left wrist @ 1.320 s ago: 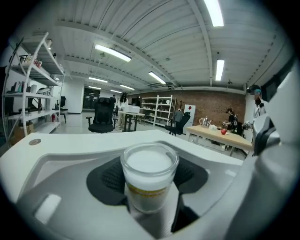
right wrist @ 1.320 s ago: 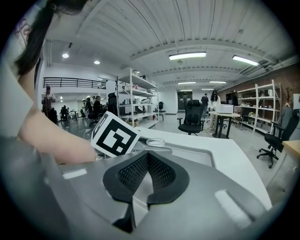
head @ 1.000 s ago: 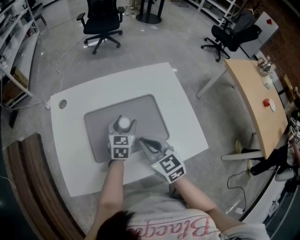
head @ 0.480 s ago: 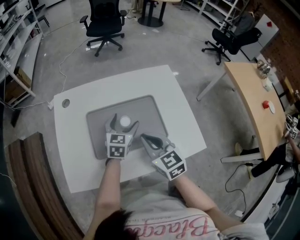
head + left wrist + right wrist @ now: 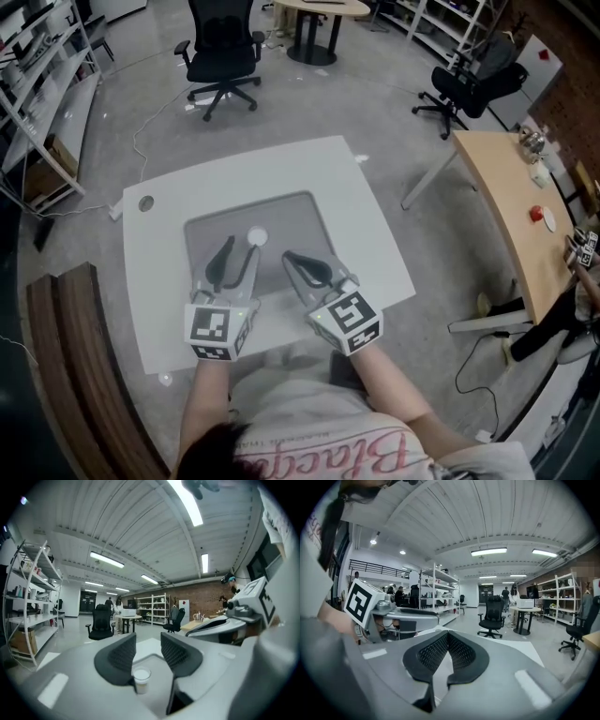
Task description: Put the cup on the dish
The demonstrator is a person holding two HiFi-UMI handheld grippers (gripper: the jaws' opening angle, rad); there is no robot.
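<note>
The person is wearing a pale shirt (image 5: 323, 433) with red script lettering, and dark hair (image 5: 211, 454) is showing. The left gripper (image 5: 240, 250) and right gripper (image 5: 292, 259) are showing smooth grey shells, black mesh-textured pads (image 5: 123, 654) and cubes (image 5: 214, 330) with black-and-white square markers.

Black office chair (image 5: 223, 47) stands beyond white table (image 5: 370, 234).

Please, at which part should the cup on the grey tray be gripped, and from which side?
Probably its round side wall, near mid-height, approached level from the person's side by the left gripper, whose open fingers face it. The cup stands upright and alone on the grey tray, so both sides are free.
</note>
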